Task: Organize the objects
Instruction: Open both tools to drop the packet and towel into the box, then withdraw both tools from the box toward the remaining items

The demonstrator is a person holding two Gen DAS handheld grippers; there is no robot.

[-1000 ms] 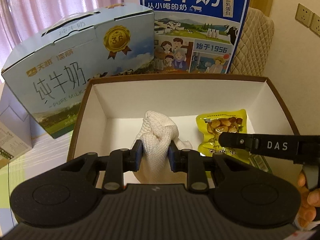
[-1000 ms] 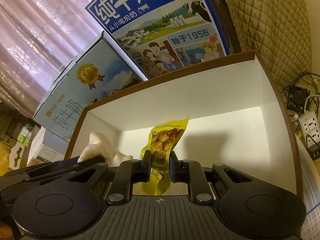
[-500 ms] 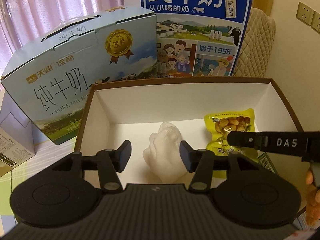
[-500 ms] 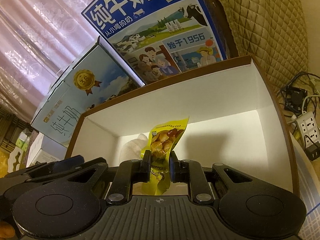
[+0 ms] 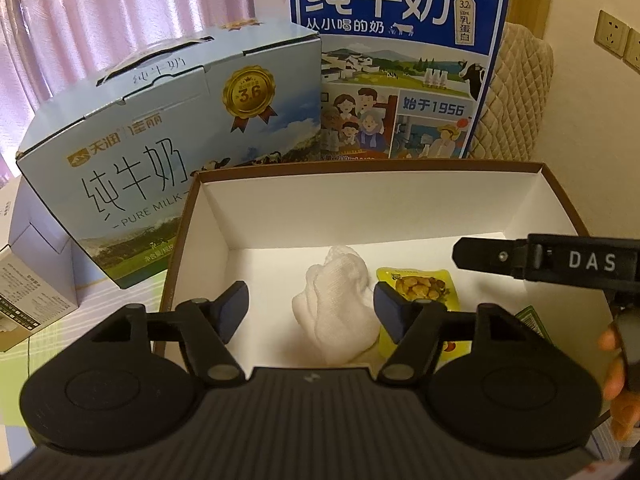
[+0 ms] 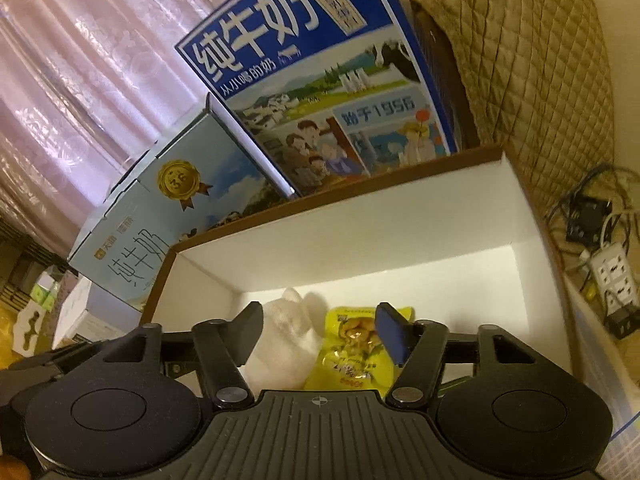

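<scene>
Fingers of both grippers (image 5: 310, 308) (image 6: 319, 330) just opened, cloth (image 5: 336, 316) and packet (image 6: 352, 350) free inside box (image 5: 360, 208).

The left gripper (image 5: 311, 312) is no longer clamping the white cloth bundle (image 5: 340, 312): its jaws have just been opening, and the bundle is now lying free between them on the floor of the brown-rimmed box (image 5: 360, 216). The right gripper (image 6: 320, 332) is likewise letting go, jaws just opening, so the yellow snack packet (image 6: 352, 352), upright in its grip before, is now lying flat just right of the bundle.
</scene>
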